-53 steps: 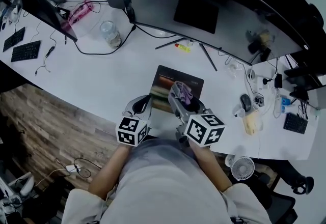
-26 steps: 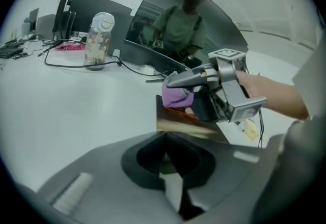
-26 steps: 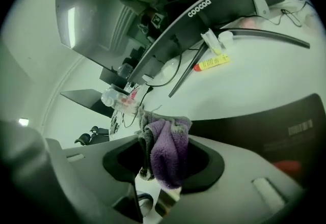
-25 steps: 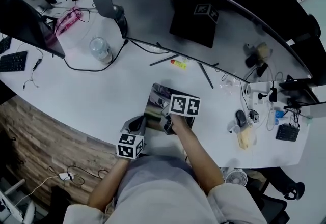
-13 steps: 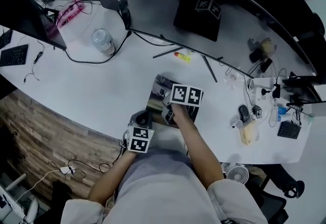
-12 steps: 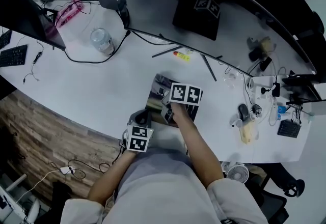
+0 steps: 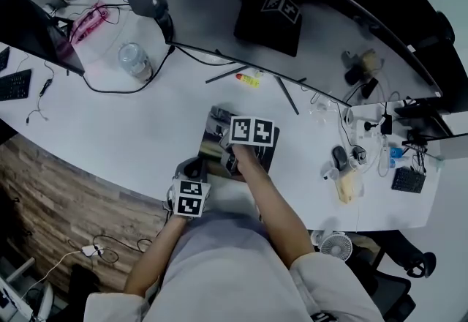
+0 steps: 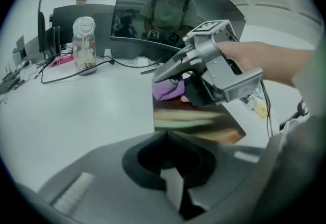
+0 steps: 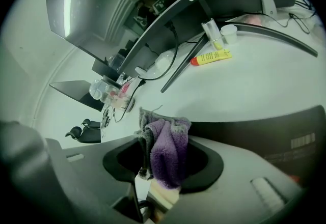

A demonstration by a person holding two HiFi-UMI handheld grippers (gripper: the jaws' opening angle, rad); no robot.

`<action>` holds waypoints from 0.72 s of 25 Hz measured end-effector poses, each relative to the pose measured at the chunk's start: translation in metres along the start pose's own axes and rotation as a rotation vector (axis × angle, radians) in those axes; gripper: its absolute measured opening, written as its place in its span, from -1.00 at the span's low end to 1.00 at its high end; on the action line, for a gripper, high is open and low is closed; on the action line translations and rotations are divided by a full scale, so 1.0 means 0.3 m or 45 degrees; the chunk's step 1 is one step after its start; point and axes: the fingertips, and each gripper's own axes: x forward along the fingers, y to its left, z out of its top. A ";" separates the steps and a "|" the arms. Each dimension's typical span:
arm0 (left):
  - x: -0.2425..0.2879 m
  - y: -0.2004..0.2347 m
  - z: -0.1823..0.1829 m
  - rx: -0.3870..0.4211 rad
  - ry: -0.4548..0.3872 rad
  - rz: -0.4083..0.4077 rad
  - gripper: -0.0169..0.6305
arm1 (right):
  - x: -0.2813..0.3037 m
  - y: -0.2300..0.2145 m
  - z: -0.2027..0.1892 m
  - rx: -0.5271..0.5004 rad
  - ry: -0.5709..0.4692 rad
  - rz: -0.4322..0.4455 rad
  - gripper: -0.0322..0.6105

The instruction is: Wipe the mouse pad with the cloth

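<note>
The dark printed mouse pad (image 7: 217, 123) (image 8: 198, 123) lies flat on the white desk in front of me. My right gripper (image 7: 228, 157) (image 9: 162, 134) hangs over the pad's left part, shut on a bunched purple and grey cloth (image 9: 170, 149) (image 8: 168, 88). In the left gripper view the right gripper (image 8: 175, 78) holds the cloth down at the pad's surface. My left gripper (image 7: 193, 168) (image 8: 166, 134) rests low on the desk, jaws shut, with its tips at the pad's near edge close to the left corner. Whether the tips press on the pad is hidden.
A wide curved monitor (image 7: 292, 13) spans the back of the desk (image 7: 146, 123), its stand legs near a yellow tube (image 7: 247, 80). A clear jar (image 7: 134, 61) and black cable sit back left. A mouse (image 7: 338, 157) and small clutter lie right.
The right gripper with the cloth has gone from near my body out over the pad. The left gripper has drawn back and settled at the pad's near left corner.
</note>
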 end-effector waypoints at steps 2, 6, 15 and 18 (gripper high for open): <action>0.003 0.002 -0.002 -0.006 0.002 -0.005 -0.95 | -0.005 -0.005 0.002 -0.004 -0.001 -0.024 -0.32; 0.004 0.009 -0.017 -0.044 0.015 -0.010 -0.95 | -0.024 -0.024 -0.003 -0.012 0.011 -0.067 -0.32; -0.004 0.004 -0.008 -0.039 0.008 -0.010 -0.95 | -0.068 -0.062 -0.004 -0.025 0.012 -0.133 -0.31; -0.008 -0.001 -0.011 -0.043 0.011 -0.006 -0.95 | -0.081 -0.075 -0.009 -0.024 0.005 -0.150 -0.31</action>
